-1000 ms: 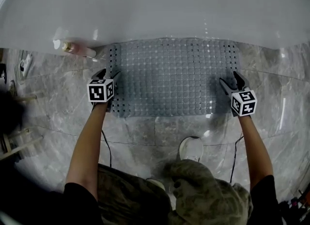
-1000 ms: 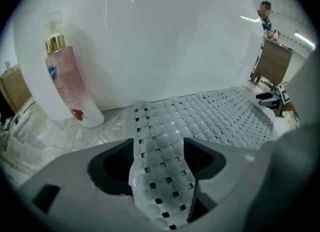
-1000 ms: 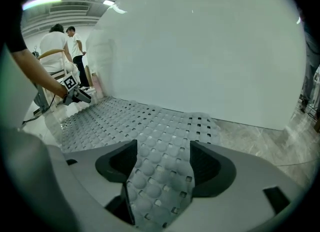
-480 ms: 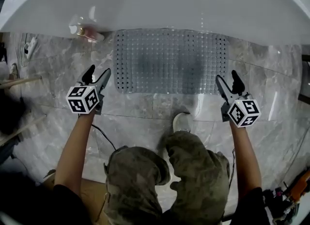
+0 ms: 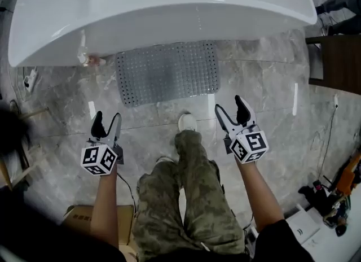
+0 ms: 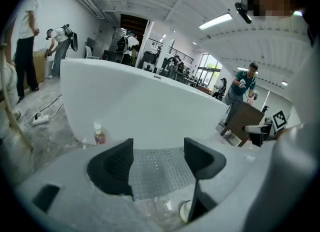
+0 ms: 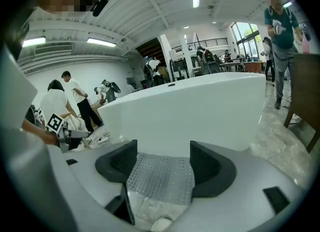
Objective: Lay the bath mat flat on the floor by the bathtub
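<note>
The grey perforated bath mat (image 5: 167, 72) lies flat on the marble floor against the white bathtub (image 5: 158, 7). It shows beyond the jaws in the left gripper view as the mat (image 6: 160, 168) and in the right gripper view as the mat (image 7: 161, 177). My left gripper (image 5: 105, 124) hangs open and empty, well back from the mat's left end. My right gripper (image 5: 234, 112) is open and empty too, back from the mat's right end. The person's white shoe (image 5: 186, 122) stands just in front of the mat.
A small bottle (image 5: 93, 61) stands on the floor by the tub, left of the mat. A dark wooden cabinet (image 5: 338, 57) is at the right. A cardboard box (image 5: 84, 224) sits behind at lower left. Other people stand in the room beyond the tub.
The person has stood up and drawn back. Both grippers have pulled away from the mat's ends, and the mat now lies alone by the tub.
</note>
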`<state>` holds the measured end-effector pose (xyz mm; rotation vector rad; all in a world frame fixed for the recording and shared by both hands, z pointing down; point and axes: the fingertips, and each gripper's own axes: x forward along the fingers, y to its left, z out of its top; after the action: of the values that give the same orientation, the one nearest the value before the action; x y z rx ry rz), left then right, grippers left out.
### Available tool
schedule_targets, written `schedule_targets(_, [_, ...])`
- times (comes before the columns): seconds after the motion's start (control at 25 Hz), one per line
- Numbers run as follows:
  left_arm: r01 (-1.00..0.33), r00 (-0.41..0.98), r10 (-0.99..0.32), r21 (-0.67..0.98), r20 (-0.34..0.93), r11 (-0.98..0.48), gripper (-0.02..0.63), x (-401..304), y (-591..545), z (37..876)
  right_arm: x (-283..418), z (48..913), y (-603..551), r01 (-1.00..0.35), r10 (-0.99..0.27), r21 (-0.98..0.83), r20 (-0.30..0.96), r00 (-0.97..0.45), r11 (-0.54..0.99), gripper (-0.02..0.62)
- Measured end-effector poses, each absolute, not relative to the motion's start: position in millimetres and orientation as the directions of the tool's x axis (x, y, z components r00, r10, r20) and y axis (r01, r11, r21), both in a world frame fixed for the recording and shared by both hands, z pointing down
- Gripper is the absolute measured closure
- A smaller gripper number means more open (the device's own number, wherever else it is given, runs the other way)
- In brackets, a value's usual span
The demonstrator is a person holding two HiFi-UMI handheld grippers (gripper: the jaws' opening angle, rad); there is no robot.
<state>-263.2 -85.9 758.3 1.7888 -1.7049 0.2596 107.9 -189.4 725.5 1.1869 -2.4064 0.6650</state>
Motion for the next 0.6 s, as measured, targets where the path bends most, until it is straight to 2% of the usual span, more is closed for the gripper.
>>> schedule_targets(0.28, [-0.943, 0.212, -0.850, 0.330, 0.482, -0.049, 0.290, -218.0, -31.5, 579.6, 92.3, 553.4, -102.3, -0.816, -0.635, -0.243, 0.527, -0.565, 0.525, 0.304])
schedule_targets(0.44, [-0.933, 0.217, -0.881, 0.354, 0.420, -0.061, 0.290, -202.2, 10.2, 472.0, 85.9, 453.0, -48.7, -0.823, -0.676, -0.297, 0.470, -0.568, 0.485, 0.303])
schedule_targets(0.6, [-0.931, 0.212, -0.917, 0.355, 0.338, -0.084, 0.290, -201.0, 46.2, 379.3, 73.1, 361.7, 6.1, -0.803, -0.688, -0.284, 0.416, -0.595, 0.524, 0.304])
